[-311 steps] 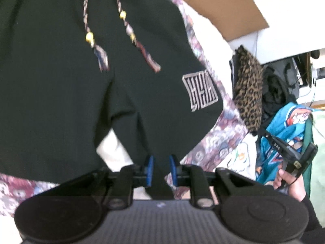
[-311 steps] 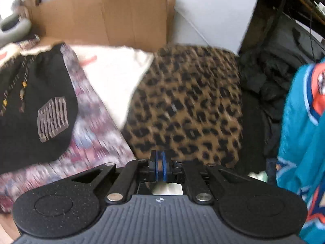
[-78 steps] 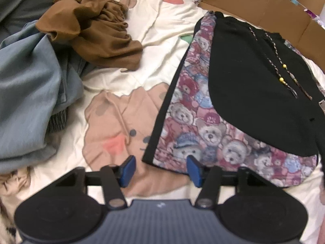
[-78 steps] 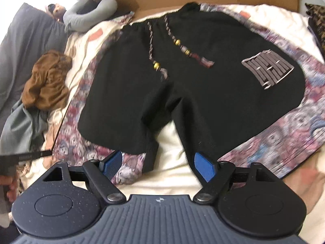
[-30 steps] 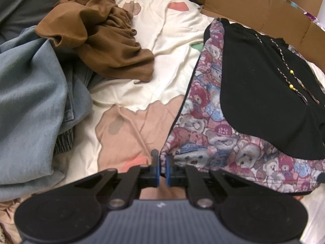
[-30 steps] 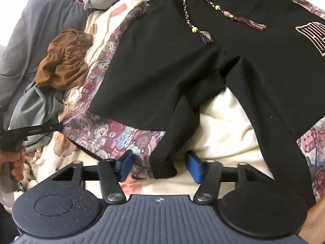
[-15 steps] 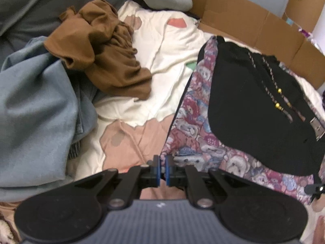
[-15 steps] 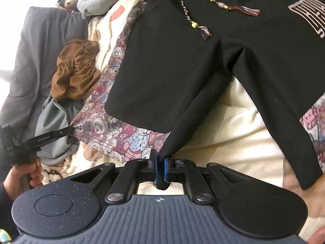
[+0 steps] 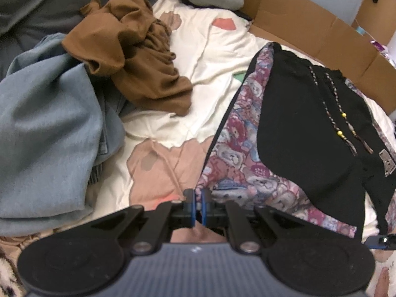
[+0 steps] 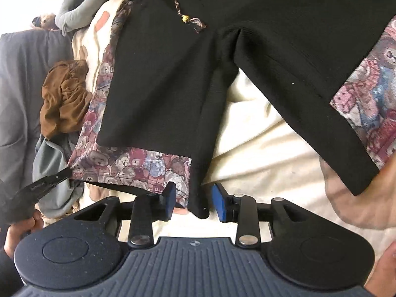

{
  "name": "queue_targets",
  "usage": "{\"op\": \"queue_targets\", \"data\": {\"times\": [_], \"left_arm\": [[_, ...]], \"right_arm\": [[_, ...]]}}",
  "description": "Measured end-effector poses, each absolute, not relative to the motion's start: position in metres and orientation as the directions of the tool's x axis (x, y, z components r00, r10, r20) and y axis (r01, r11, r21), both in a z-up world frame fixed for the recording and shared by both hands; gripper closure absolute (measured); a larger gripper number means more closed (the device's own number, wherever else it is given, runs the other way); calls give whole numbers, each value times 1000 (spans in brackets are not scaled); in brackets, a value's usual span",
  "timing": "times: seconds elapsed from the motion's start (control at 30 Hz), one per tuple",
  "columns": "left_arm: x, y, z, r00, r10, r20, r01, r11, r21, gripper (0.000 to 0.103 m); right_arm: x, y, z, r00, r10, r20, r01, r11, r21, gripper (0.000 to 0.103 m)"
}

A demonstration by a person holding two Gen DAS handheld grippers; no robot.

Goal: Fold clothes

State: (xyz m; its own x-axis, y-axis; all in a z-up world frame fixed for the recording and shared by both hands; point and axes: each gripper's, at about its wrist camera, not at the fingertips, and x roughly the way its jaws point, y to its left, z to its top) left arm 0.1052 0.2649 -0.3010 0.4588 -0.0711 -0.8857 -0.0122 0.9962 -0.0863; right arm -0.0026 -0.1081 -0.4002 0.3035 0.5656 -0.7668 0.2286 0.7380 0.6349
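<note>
Black shorts [image 9: 297,136] with teddy-bear print side panels and a beaded drawstring [image 9: 342,118] lie flat on the bed. My left gripper [image 9: 197,198] is shut on the outer corner of the left leg's bear-print hem. The right wrist view shows that same gripper [image 10: 49,180] pinching the hem corner at the left. My right gripper [image 10: 194,198] stands at the inner corner of that same leg of the shorts [image 10: 160,74]. Its jaws are opening. The black hem corner [image 10: 198,208] hangs between the blue pads [image 10: 170,196], and neither pad presses on it.
A crumpled brown garment [image 9: 133,57] and a grey-blue garment [image 9: 49,128] lie to the left on the cream bedspread [image 9: 210,49]. Cardboard [image 9: 309,24] lines the far edge. A hand [image 10: 19,227] holds the left gripper.
The right gripper closed on the black hem corner half a second ago and now has its pads apart again. The left gripper stayed shut on the bear-print corner and rose a little.
</note>
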Motion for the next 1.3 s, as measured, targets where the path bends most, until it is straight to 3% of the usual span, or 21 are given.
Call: {"op": "queue_targets", "data": {"times": [0.1, 0.3, 0.33, 0.37, 0.4, 0.47, 0.7, 1.3], "left_arm": [[106, 267, -307, 448, -68, -892, -11, 997, -82, 98], [106, 271, -315, 427, -68, -902, -7, 997, -78, 98], [105, 271, -316, 424, -67, -903, -5, 997, -77, 98], [105, 272, -317, 421, -67, -905, -2, 997, -75, 98], [105, 272, -318, 416, -66, -907, 1, 997, -72, 98], [104, 273, -319, 409, -64, -910, 5, 998, -68, 98], [103, 274, -323, 398, -45, -916, -1, 999, -49, 98], [109, 286, -332, 371, -16, -928, -39, 999, -33, 99]], "right_arm": [[0, -102, -409, 308, 564, -766, 214, 744, 633, 62], [6, -89, -431, 295, 586, -755, 214, 729, 650, 63], [6, -89, -434, 299, 597, -745, 224, 715, 662, 66], [6, -88, -437, 282, 609, -741, 235, 706, 669, 87], [5, -88, -441, 265, 621, -738, 246, 697, 674, 97], [5, -86, -443, 229, 627, -745, 257, 699, 667, 102], [12, -76, -443, 117, 619, -777, 256, 737, 625, 102], [16, -77, -438, 69, 645, -761, 262, 724, 638, 103]]}}
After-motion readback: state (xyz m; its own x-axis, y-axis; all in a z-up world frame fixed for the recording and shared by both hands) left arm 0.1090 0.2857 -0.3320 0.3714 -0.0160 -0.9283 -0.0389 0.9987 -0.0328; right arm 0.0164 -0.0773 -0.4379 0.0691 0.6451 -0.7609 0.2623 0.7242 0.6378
